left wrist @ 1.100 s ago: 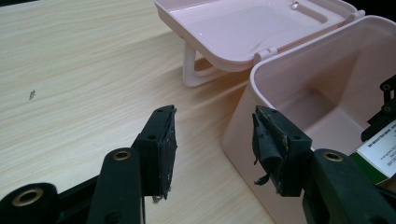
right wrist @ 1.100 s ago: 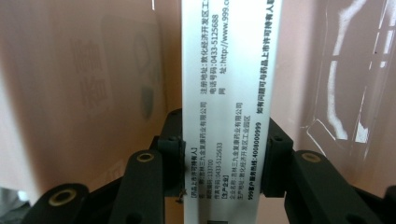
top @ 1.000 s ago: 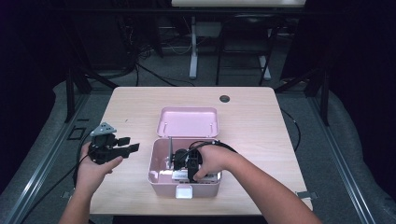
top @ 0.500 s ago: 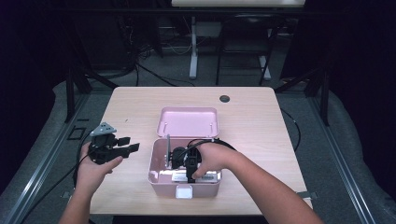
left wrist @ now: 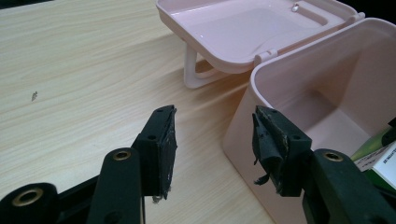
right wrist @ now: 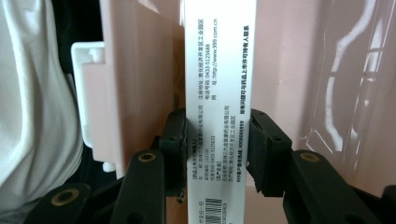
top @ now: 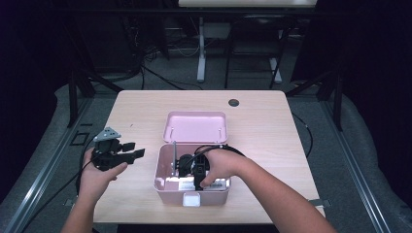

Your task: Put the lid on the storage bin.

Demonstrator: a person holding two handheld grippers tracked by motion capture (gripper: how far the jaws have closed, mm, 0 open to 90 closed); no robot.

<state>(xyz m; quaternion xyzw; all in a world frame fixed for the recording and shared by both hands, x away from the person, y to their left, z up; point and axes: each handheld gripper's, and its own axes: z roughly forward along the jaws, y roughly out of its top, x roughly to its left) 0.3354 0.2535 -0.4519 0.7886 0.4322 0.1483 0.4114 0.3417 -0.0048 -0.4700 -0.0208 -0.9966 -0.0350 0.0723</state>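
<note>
A pink box stands open on the table, its lid lying flat behind it. My right gripper reaches down inside the box. Its jaws have just been closing and now press from both sides on a white printed carton at the right gripper, close to the box's pink wall. My left gripper is held above the table left of the box. The left gripper is open and holds nothing, and its right jaw sits near the box's rim.
The wooden table has a dark round grommet at the back. A white latch tab juts from the box's front. Part of a green and white carton lies in the box. Dark floor, cables and stands surround the table.
My right hand has shifted slightly inside the box. The left hand and its gripper have kept still.
</note>
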